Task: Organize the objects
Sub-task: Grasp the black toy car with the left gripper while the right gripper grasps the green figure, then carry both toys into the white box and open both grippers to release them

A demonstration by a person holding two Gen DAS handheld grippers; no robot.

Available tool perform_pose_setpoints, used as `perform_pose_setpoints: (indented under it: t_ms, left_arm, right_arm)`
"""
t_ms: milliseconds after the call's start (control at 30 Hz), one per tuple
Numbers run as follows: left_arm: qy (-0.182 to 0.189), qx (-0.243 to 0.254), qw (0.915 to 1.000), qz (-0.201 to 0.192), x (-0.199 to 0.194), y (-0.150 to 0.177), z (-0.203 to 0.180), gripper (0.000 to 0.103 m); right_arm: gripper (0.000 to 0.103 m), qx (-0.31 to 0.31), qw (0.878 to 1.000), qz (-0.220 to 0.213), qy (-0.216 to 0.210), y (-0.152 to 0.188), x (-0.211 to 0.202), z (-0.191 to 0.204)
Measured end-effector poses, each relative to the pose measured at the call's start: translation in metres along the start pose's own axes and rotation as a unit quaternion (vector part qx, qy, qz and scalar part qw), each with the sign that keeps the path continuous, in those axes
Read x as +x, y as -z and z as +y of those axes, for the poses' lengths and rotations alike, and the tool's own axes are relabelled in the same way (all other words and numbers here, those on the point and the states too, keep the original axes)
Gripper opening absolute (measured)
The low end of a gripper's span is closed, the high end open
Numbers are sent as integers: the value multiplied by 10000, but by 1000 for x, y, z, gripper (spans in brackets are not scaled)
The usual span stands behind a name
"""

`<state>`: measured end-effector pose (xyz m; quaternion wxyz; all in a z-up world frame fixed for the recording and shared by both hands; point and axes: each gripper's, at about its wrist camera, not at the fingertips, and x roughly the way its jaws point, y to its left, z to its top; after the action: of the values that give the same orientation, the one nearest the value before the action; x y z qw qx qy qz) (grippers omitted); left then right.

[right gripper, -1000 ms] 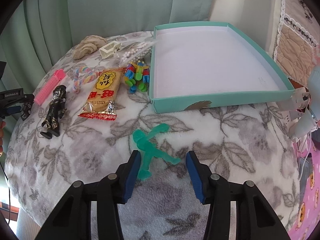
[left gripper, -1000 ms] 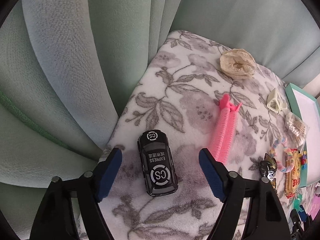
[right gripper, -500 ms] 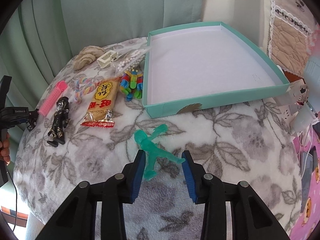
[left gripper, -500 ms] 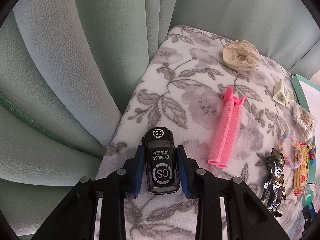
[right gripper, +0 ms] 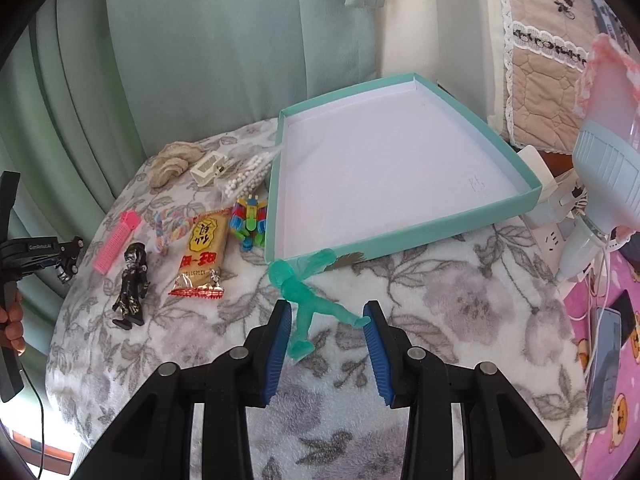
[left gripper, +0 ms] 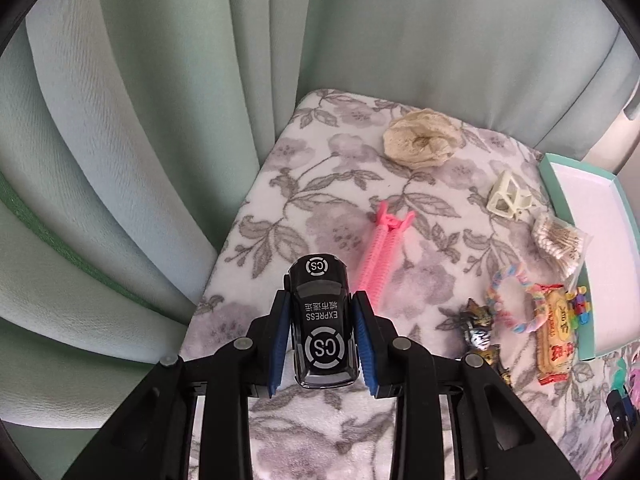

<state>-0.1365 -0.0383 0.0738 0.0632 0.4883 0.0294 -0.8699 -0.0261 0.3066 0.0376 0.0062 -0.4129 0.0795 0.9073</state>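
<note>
- I'm in a home, a bedroom or living corner by the look of it: pale green curtains hang in deep folds right behind my bench.
- A fleecy floral blanket covers that bench.
- A quilted, lace-trimmed cover hangs on my right, next to a small blue fan.
- A white power strip and a cartoon-print pink sheet sit under the fan.

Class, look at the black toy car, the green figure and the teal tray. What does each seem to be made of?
Toy car: glossy hard plastic, perhaps painted metal; its roof shows sharp highlights.
Green figure: translucent plastic, maybe rubbery; light passes through its limbs.
Teal tray: likely cardboard; thin, straight folded walls, matte white inside.
</note>
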Motion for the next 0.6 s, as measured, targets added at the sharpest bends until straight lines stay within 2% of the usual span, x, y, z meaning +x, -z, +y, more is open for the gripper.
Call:
perform_pose_setpoints:
  t_ms: [200,367,600]
  left_arm:
    - [419,274,9980,-387,-35,-20,-40,32]
    - [902,561,9922,-660,-63,-32,-85,32]
    - [1716,928,9788,-621,-76,-31,-159,32]
  right_arm:
    - [40,73,9995,-312,47,-22,-8,-14]
    - [40,166,9980,-585,144,-41,-13,-32]
    - [40,329,9965,-723,243,-58,-8,-54]
